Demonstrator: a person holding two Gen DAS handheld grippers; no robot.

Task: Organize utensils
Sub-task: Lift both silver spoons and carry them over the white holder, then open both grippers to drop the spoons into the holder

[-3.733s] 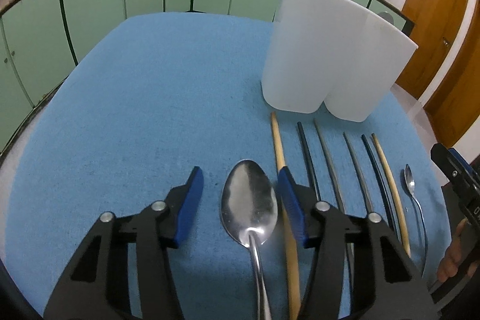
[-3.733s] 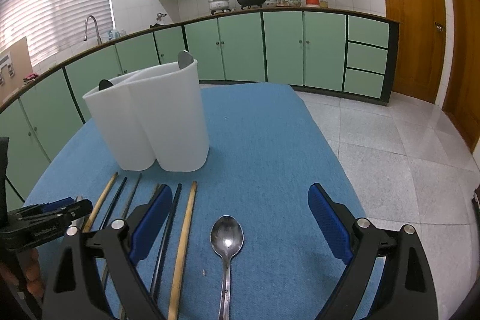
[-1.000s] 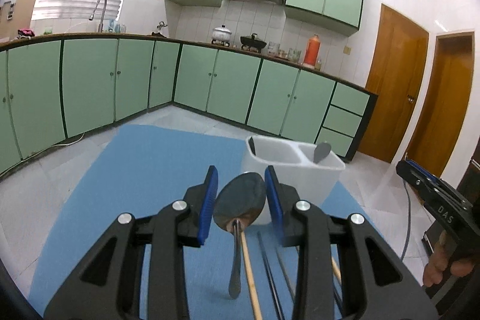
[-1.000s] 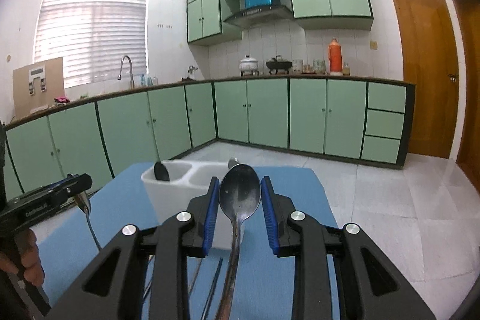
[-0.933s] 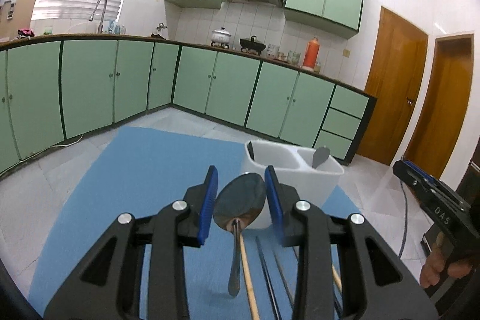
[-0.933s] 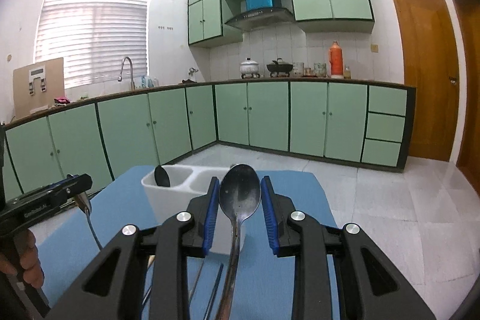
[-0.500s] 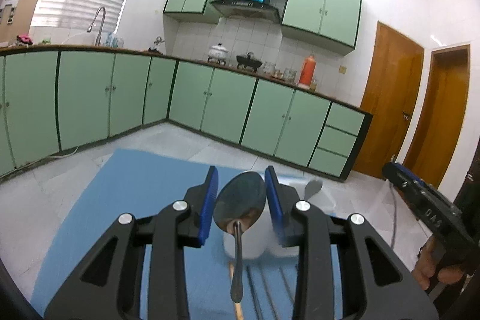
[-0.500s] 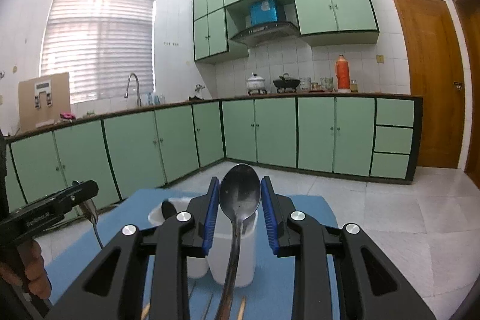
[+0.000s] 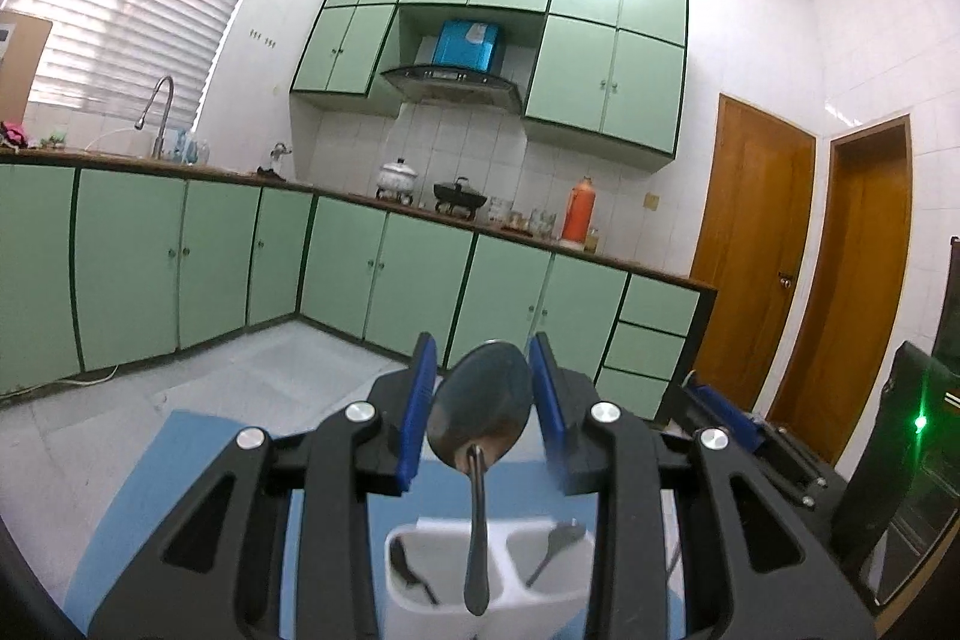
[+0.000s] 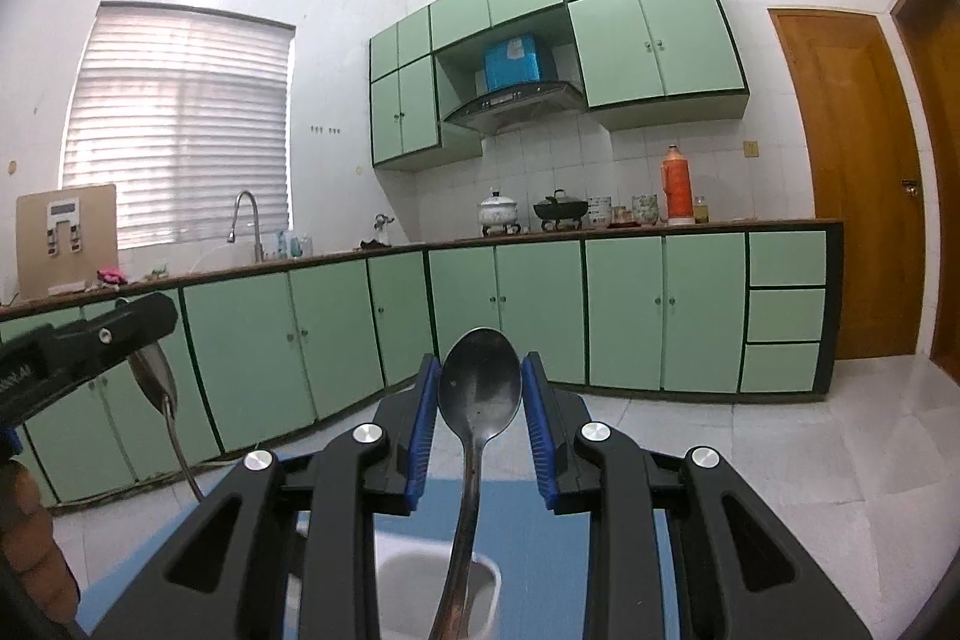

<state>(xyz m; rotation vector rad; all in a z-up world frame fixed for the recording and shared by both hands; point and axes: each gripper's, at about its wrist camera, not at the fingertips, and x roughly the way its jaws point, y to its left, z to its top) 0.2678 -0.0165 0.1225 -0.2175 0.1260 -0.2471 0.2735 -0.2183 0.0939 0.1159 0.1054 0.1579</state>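
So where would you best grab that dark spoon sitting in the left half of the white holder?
By its upper end, from straight above. The dark spoon leans in the white holder, one end poking up near the rim and the rest sunk inside the walls, so only the top is reachable.

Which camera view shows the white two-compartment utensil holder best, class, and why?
The left wrist view: the white utensil holder shows both compartments, each with a utensil inside, below the spoon in the left gripper. The right wrist view shows only one compartment's rim, partly hidden.
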